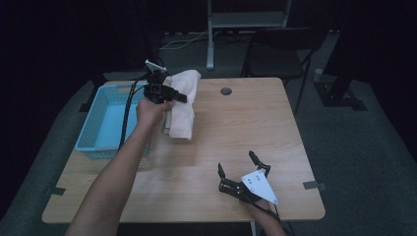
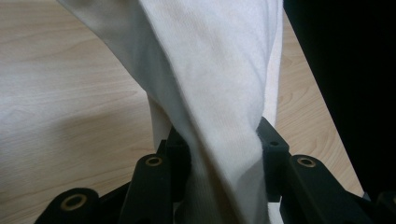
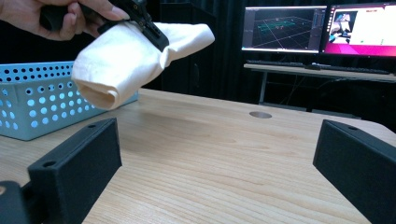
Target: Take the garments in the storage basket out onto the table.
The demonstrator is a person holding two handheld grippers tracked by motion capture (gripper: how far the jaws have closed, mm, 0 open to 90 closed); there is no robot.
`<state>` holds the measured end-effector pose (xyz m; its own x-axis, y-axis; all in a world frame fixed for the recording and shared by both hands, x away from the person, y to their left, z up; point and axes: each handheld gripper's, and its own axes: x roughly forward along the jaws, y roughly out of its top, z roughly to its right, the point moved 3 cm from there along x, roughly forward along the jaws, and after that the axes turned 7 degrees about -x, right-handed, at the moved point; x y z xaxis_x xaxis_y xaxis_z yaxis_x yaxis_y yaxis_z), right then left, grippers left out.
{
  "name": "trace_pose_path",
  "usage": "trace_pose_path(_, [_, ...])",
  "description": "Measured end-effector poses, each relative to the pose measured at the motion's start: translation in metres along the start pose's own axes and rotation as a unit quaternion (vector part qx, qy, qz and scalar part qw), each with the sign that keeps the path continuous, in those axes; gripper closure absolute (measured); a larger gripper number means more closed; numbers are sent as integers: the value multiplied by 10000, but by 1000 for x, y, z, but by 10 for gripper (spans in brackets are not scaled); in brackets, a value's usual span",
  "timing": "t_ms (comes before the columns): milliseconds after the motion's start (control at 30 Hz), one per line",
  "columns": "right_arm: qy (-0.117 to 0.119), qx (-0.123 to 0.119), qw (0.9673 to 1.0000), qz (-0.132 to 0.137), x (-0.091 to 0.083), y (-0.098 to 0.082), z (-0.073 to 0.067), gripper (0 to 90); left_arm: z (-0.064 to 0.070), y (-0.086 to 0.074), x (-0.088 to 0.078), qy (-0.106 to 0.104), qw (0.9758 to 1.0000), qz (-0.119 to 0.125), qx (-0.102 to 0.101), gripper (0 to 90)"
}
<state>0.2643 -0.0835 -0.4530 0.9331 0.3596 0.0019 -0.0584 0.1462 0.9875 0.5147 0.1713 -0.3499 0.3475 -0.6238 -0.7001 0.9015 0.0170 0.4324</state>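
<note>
A folded white cloth (image 1: 182, 105) hangs above the wooden table, just right of the blue basket (image 1: 101, 142). My left gripper (image 1: 181, 96) is shut on its middle, and both ends droop past the jaws. In the left gripper view the cloth (image 2: 219, 84) is bunched between the two pads. The right gripper view shows the same cloth (image 3: 126, 60) held clear of the tabletop by the far hand. My right gripper (image 1: 237, 163) rests on the table near the front right edge, jaws wide open and nothing between them.
The blue perforated basket (image 3: 32, 100) stands at the table's left side. A round cable hole (image 1: 225, 91) sits near the far edge. A dark chair (image 1: 275, 59) stands behind the table, and monitors (image 3: 322, 30) glow on a desk beyond.
</note>
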Motion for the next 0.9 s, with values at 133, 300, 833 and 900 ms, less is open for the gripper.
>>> trace_pose_path(133, [1, 0, 10000, 2, 0, 0, 0, 5, -5, -3, 9, 32, 10000, -54, -53, 656])
trace_pose_path(300, [3, -4, 10000, 6, 0, 0, 0, 5, -8, -7, 20, 68, 9998, -160, -24, 656])
trace_pose_path(833, [14, -10, 10000, 16, 0, 0, 0, 5, -27, -19, 52, 211, 9988, -421, -92, 656])
trace_pose_path(900, [12, -9, 10000, 18, 0, 0, 0, 5, -29, -21, 55, 222, 9988, -427, -118, 656])
